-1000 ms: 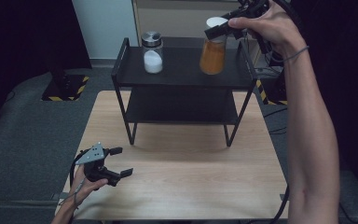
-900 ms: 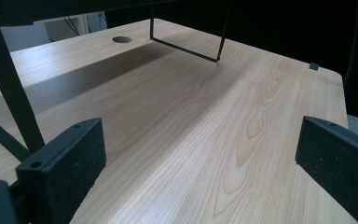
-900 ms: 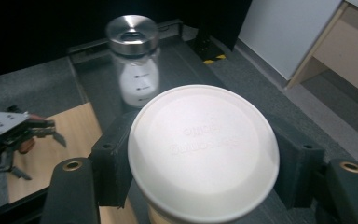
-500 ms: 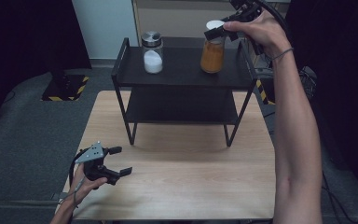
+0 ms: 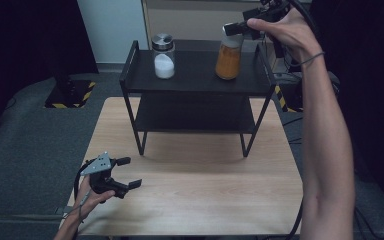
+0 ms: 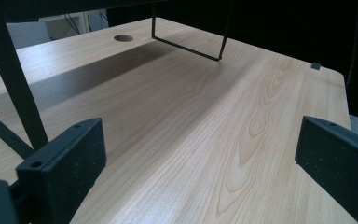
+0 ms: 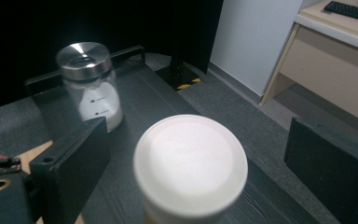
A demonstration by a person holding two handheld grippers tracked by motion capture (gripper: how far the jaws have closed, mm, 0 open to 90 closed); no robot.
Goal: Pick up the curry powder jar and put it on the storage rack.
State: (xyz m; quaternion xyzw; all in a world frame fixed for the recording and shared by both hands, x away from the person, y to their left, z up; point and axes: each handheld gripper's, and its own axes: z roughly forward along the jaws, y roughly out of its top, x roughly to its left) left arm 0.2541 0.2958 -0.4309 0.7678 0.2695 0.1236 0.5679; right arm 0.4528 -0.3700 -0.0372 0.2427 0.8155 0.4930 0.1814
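The right hand-held gripper [image 7: 186,154] has just spread its jaws apart around the white lid of the orange spice jar [image 5: 228,54], now released standing on the black shelf rack [image 5: 195,80], so placement looks done.

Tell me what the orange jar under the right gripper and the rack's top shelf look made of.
Orange jar: clear body, glass or plastic, since the orange powder shows through; its white lid looks like matte plastic. Top shelf: black board with a faint wood grain, likely laminate, on a thin black frame, probably painted metal.
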